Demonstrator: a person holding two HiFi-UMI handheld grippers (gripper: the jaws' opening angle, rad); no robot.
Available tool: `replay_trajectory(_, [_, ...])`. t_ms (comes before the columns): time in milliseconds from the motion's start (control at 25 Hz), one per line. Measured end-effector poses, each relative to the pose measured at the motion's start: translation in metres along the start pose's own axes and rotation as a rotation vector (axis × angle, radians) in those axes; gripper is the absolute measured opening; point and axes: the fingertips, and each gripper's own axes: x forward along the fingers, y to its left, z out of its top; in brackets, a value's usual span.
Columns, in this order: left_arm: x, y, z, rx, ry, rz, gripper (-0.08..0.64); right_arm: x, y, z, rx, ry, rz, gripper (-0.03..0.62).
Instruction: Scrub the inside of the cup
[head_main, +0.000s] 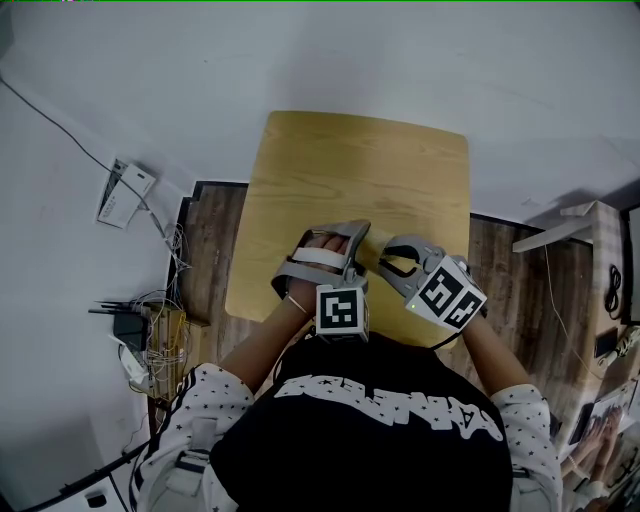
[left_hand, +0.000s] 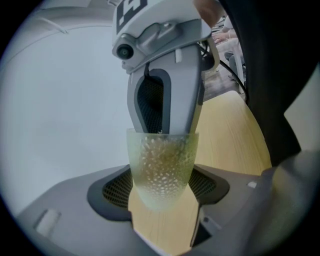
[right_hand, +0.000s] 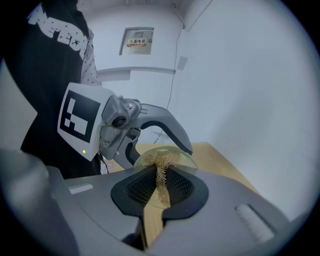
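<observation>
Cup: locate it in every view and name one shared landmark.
Head view: cup below centre, over the table's near edge, mostly hidden.
Left gripper view: lower centre, clamped in left claw.
Right gripper view: centre, beyond right claw's scrubber.
Shared landmark: the wooden table.

Your top (head_main: 380, 440): black, white lettering across chest; sleeves (head_main: 200, 400) white, small dark stars. On left claw (head_main: 352, 240), right claw (head_main: 392, 258): grey shells, black mesh pads (left_hand: 117, 187), cubes (head_main: 338, 310) with black-white square markers.
</observation>
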Motion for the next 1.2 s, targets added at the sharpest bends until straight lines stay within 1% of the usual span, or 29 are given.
replay_trajectory(120, [0.001, -0.005, -0.006, 0.042, 0.033, -0.023, 0.350, -0.001, -0.001, 0.001, 0.103, -0.024, 0.002, 0.051])
replay_trajectory(240, [0.002, -0.007, -0.007, 0.060, 0.037, -0.032, 0.350, -0.001, -0.003, -0.002, 0.225, -0.045, 0.006, 0.051])
replay_trajectory(440, [0.004, -0.010, -0.003, 0.085, 0.035, -0.035, 0.350, -0.005, -0.007, -0.007, 0.497, -0.127, 0.032, 0.051])
replay_trajectory(520, [0.005, -0.010, -0.001, 0.092, 0.028, -0.028, 0.350, -0.006, -0.009, -0.007, 0.575, -0.158, 0.042, 0.051])
replay_trajectory(680, [0.006, -0.014, 0.001, 0.102, 0.026, -0.047, 0.350, -0.008, -0.010, -0.009, 0.646, -0.176, 0.044, 0.051])
replay_trajectory(840, [0.008, -0.015, 0.003, 0.112, 0.023, -0.036, 0.350, -0.009, -0.011, -0.012, 0.725, -0.201, 0.046, 0.051])
replay_trajectory(1120, [0.014, -0.020, 0.007, 0.145, 0.010, -0.056, 0.351, -0.013, -0.017, -0.019, 0.964, -0.302, 0.063, 0.051])
replay_trajectory(1200, [0.016, -0.021, 0.009, 0.154, 0.002, -0.061, 0.351, -0.015, -0.019, -0.021, 1.011, -0.323, 0.066, 0.051])
